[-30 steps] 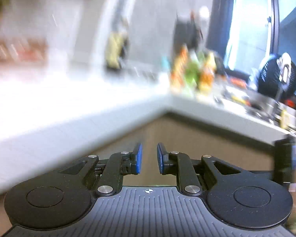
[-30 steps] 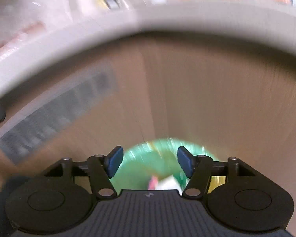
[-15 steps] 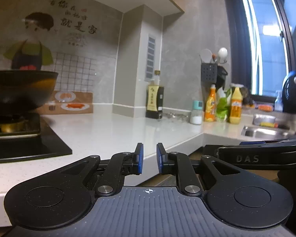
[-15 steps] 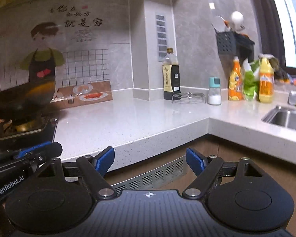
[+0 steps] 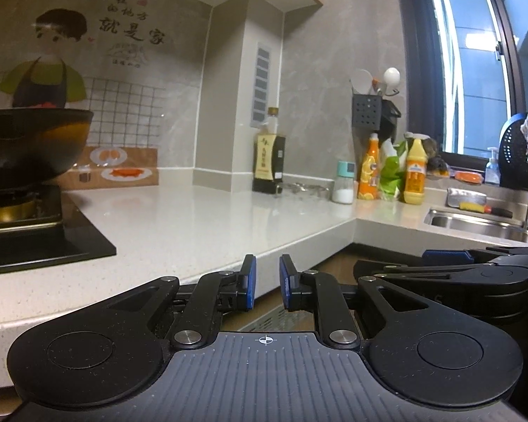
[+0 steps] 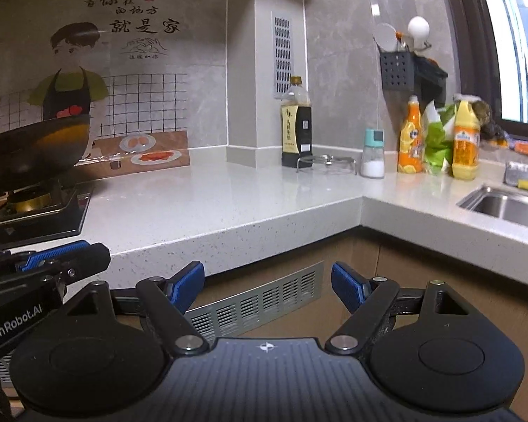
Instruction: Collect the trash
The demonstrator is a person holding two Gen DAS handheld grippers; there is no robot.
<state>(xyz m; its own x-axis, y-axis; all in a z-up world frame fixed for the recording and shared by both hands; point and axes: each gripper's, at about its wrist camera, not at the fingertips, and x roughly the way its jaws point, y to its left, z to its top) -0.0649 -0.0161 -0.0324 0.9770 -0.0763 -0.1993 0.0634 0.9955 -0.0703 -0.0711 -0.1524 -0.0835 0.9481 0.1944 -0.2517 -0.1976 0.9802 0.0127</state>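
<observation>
Both jaws hold nothing: the left gripper point(image 5: 266, 283) shows a narrow gap between its two blue pads, the right gripper point(image 6: 267, 286) is spread wide. No trash shows on the pale countertop point(image 6: 200, 207), so its place and heading cannot be told. Counted along the wall: one dark sauce bottle point(image 6: 296, 123) (its label is too small to read), one white shaker point(image 6: 372, 154) with a teal cap, two orange-yellow squeeze bottles point(image 6: 410, 137) flanking one green bag point(image 6: 436, 140). One black wok point(image 6: 35, 151) sits on the stove. One steel sink point(image 6: 507, 205) lies at right. "GenRobot.AI" is printed on the left gripper's body in the right wrist view.
</observation>
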